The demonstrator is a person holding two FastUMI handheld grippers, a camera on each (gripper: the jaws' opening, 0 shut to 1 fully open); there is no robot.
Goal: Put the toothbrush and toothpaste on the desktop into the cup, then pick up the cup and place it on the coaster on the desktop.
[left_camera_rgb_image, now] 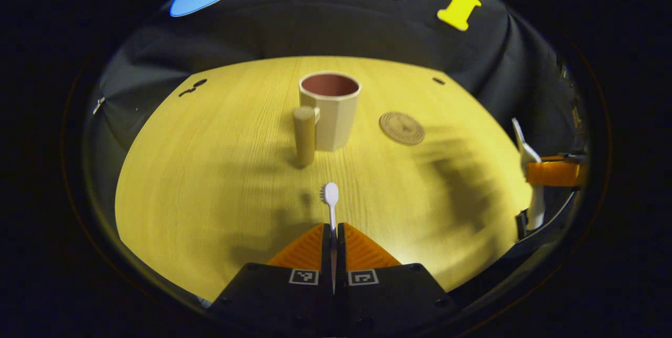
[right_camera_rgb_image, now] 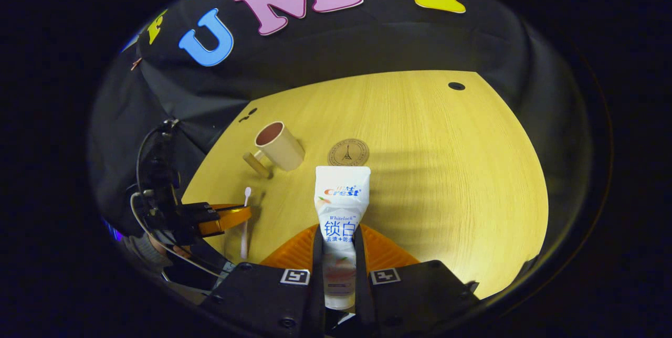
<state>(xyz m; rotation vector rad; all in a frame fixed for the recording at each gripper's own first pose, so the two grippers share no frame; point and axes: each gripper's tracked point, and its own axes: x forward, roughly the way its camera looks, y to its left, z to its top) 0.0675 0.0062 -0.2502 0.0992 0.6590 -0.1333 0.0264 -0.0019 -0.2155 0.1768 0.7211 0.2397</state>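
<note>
My left gripper (left_camera_rgb_image: 334, 230) is shut on a white toothbrush (left_camera_rgb_image: 331, 199) whose head points toward the cup. The beige cup (left_camera_rgb_image: 331, 109), with a cylindrical handle and a reddish inside, stands upright past it at mid-table. My right gripper (right_camera_rgb_image: 336, 238) is shut on a white toothpaste tube (right_camera_rgb_image: 341, 207), its flat end pointing forward. In the right gripper view the cup (right_camera_rgb_image: 281, 146) is ahead to the left and the round coaster (right_camera_rgb_image: 348, 152) lies just beyond the tube. The left gripper (right_camera_rgb_image: 223, 218) with the toothbrush (right_camera_rgb_image: 244, 222) appears at the left there. The right gripper (left_camera_rgb_image: 554, 172) with the tube (left_camera_rgb_image: 525, 151) shows at the right edge of the left gripper view.
The yellow wooden desktop (left_camera_rgb_image: 210, 180) has small dark holes near its far corners (left_camera_rgb_image: 439, 81). The coaster (left_camera_rgb_image: 401, 128) lies to the right of the cup. Black cloth wall stands behind the table. A hand and cables (right_camera_rgb_image: 157, 207) are at the left of the right gripper view.
</note>
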